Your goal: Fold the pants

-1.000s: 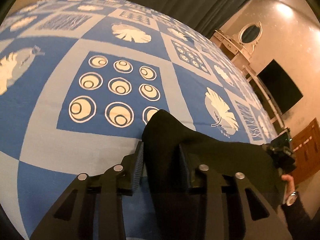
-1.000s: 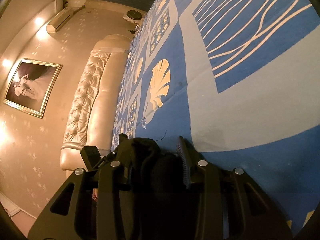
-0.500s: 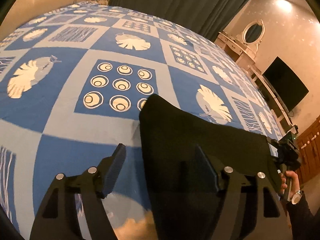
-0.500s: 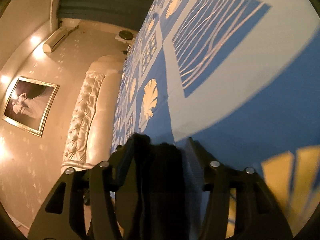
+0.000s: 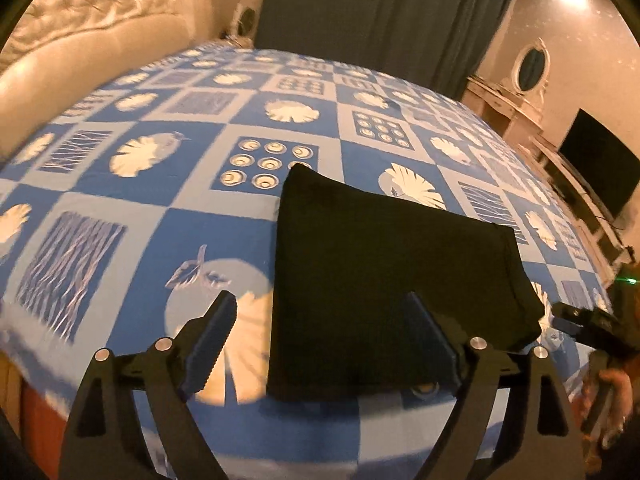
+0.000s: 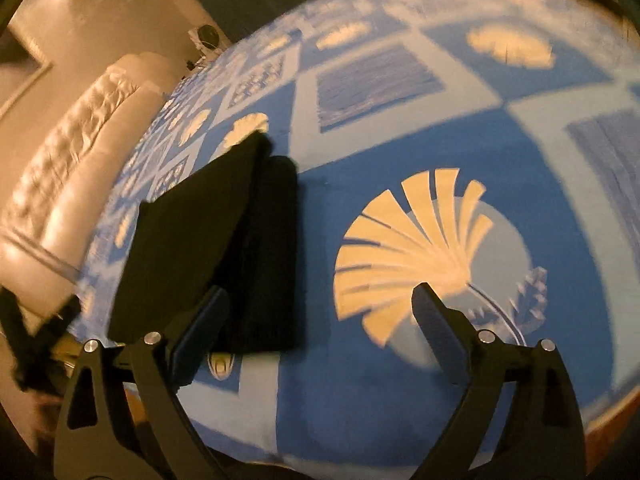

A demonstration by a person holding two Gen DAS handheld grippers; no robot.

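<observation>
The black pants (image 5: 380, 272) lie folded in a flat rectangle on the blue patterned bedspread (image 5: 168, 200). My left gripper (image 5: 320, 336) hangs above their near edge. Its jaws are opening, and the pads touch no cloth. In the right wrist view the pants (image 6: 224, 248) sit left of centre with a thicker folded edge on their right side. My right gripper (image 6: 320, 320) is pulled back from them with its jaws opening. Only bedspread (image 6: 400, 160) shows between its fingers, and its left finger (image 6: 204, 328) overlaps the pants' near corner. Each gripper appears at the edge of the other's view.
A cream tufted headboard (image 5: 80, 40) runs along the far left of the bed, with dark curtains (image 5: 380, 12) behind. A dressing table with an oval mirror (image 5: 532, 64) and a dark TV (image 5: 600, 164) stand to the right. A hand (image 5: 608, 392) holds the right gripper (image 5: 588, 324).
Both grippers were shut on the pants' near edge; they have let go, opened wide, and drawn back and up. The pants now lie flat on the bed.
</observation>
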